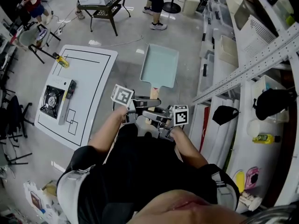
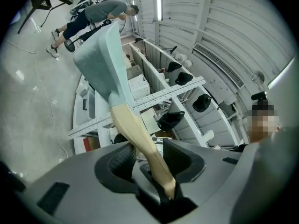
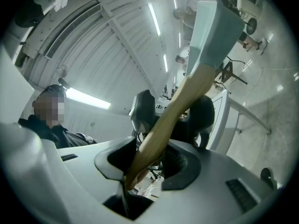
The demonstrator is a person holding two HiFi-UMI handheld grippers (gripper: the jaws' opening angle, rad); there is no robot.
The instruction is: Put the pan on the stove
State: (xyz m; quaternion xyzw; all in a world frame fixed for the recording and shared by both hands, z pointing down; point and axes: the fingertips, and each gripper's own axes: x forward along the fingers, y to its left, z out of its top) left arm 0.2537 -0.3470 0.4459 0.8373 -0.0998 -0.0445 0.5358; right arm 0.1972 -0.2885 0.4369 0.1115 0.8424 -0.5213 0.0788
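Observation:
A pale green rectangular pan (image 1: 160, 65) with a wooden handle (image 1: 153, 93) hangs in the air in front of me, above the grey floor. Both grippers grip the handle side by side: the left gripper (image 1: 136, 108) and the right gripper (image 1: 162, 119) are each shut on it. In the left gripper view the handle (image 2: 138, 135) runs up between the jaws of the left gripper (image 2: 147, 161) to the pan (image 2: 100, 55). The right gripper view shows the handle (image 3: 177, 110) crossing the right gripper (image 3: 149, 161) toward the pan (image 3: 212, 24). The portable stove (image 1: 57, 101) sits on a white table (image 1: 91, 80) to the left.
A yellow object (image 1: 62, 62) lies at the white table's far corner. White shelves with bins (image 1: 224, 55) line the right side. A black table (image 1: 105, 8) with a white box stands farther off, and a person (image 1: 157, 3) stands beside it.

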